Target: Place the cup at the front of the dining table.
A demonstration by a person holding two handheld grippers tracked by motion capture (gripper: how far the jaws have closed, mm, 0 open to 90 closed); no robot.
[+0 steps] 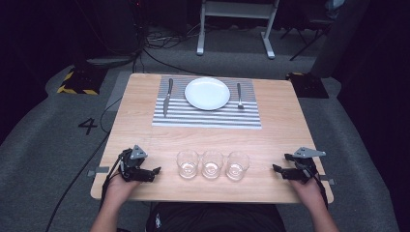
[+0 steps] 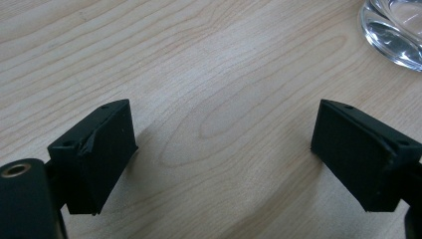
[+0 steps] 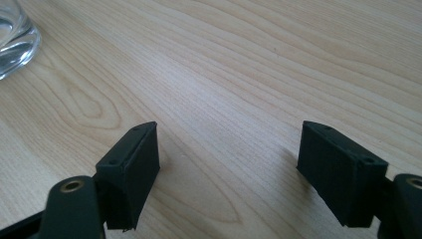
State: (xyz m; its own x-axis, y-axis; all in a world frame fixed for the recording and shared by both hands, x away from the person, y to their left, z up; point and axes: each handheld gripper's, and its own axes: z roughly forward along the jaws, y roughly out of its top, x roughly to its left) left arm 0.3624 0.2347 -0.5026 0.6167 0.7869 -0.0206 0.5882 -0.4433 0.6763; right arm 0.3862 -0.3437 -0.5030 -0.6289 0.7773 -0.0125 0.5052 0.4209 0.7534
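- The wooden table carried a striped placemat on its far half, and everything below is placed against that mat.
- A white plate sat on the mat's far middle, with a knife lying on the mat to the plate's left and a fork on the mat to its right.
- Three empty clear glasses stood in a row on bare wood nearer the person than the mat: the left glass, the middle glass and the right glass, close together.
- The left gripper rested on the table at the near edge, well off the mat's near-left corner, its jaws spread wide over bare wood with nothing between them; in the left gripper view the left gripper had a glass base at upper right.
- The right gripper lay near the mat's near-right side at the table's near edge, jaws likewise spread and empty; in the right gripper view the right gripper had a glass at upper left.
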